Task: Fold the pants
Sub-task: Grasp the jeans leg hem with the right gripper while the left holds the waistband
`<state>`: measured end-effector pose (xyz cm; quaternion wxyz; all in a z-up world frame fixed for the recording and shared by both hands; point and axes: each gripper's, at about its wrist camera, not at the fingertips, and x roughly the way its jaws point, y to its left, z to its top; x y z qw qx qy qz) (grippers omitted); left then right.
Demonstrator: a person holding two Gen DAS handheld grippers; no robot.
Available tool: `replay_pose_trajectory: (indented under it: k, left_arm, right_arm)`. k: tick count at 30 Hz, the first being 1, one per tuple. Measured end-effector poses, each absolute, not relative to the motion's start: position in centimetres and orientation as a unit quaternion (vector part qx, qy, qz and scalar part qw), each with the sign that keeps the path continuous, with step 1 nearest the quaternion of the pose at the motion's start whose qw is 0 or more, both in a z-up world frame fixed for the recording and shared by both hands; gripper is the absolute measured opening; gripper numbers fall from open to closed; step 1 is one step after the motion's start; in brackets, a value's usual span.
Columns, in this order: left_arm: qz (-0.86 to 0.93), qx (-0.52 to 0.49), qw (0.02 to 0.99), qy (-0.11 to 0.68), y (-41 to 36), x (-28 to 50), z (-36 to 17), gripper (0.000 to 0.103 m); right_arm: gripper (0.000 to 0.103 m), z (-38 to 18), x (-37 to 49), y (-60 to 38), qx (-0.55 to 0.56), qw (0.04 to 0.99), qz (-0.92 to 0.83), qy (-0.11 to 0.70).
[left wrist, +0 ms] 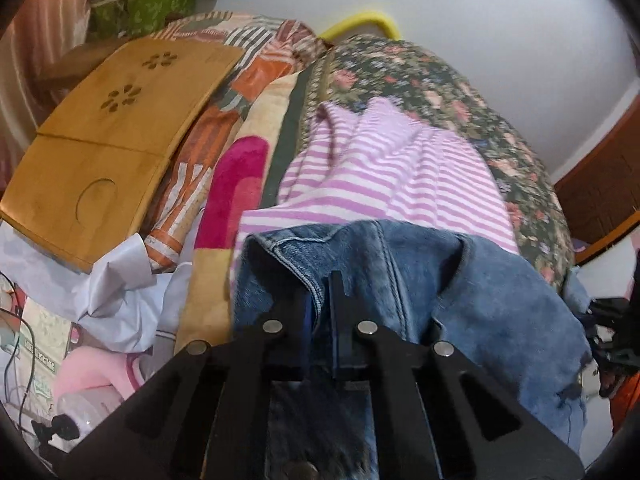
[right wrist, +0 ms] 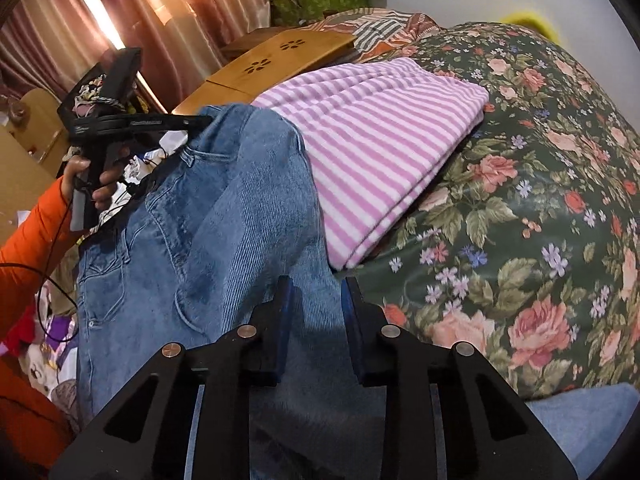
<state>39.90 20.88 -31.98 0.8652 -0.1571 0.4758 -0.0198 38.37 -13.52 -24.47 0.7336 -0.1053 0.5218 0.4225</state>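
The blue denim pants (left wrist: pixel 460 292) hang bunched, lifted above the bed. My left gripper (left wrist: pixel 320 292) is shut on the pants near the waistband seam; denim fills the narrow gap between its fingers. From the right wrist view the left gripper (right wrist: pixel 200 122) holds the top corner of the pants (right wrist: pixel 192 248) by a pocket. My right gripper (right wrist: pixel 316 300) stands with its jaws moderately apart and denim lies between them; I cannot tell if the pads press the cloth.
A folded pink-and-white striped cloth (right wrist: pixel 380 128) lies on the floral bedspread (right wrist: pixel 540 200) just beyond the pants. A wooden lap tray (left wrist: pixel 108 136) sits at the left on patchwork bedding (left wrist: pixel 244 92). Curtains (right wrist: pixel 120 12) and clutter stand behind.
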Motion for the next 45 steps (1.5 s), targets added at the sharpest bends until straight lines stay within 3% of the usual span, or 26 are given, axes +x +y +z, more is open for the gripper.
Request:
replay_pose_trajectory:
  k: [5, 11, 21, 29, 30, 34, 37, 45]
  left_arm:
    - [-0.030, -0.136, 0.878, 0.457, 19.4, 37.3, -29.6, 0.005]
    - [-0.038, -0.117, 0.885, 0.449, 18.0, 36.4, -28.4, 0.005]
    - [-0.012, -0.119, 0.874, 0.472, 18.4, 37.4, -30.9, 0.005]
    - [-0.008, -0.120, 0.882, 0.455, 17.9, 35.3, -29.8, 0.005]
    - [-0.008, -0.120, 0.883, 0.454, 17.8, 35.0, -29.6, 0.005]
    - [-0.012, -0.118, 0.886, 0.448, 17.1, 33.4, -28.6, 0.005]
    - [-0.012, -0.116, 0.889, 0.443, 16.7, 32.0, -27.7, 0.005]
    - [-0.014, -0.136, 0.891, 0.433, 16.6, 27.7, -25.9, 0.005]
  right_arm:
    - [0.033, -23.4, 39.3, -15.7, -0.129, 0.750, 0.394, 0.516]
    - [0.035, -22.9, 41.6, -19.6, -0.139, 0.774, 0.345, 0.513]
    - [0.049, -28.9, 42.1, -22.3, -0.134, 0.724, 0.337, 0.587]
    - [0.050, -30.5, 41.2, -22.4, -0.113, 0.726, 0.333, 0.591]
    - [0.048, -30.7, 41.2, -22.4, -0.107, 0.725, 0.331, 0.595]
    - [0.012, -30.8, 40.4, -21.7, -0.094, 0.725, 0.342, 0.590]
    - [0.007, -30.3, 39.4, -21.0, -0.120, 0.740, 0.330, 0.573]
    - [0.007, -27.3, 37.7, -23.3, -0.106, 0.744, 0.316, 0.579]
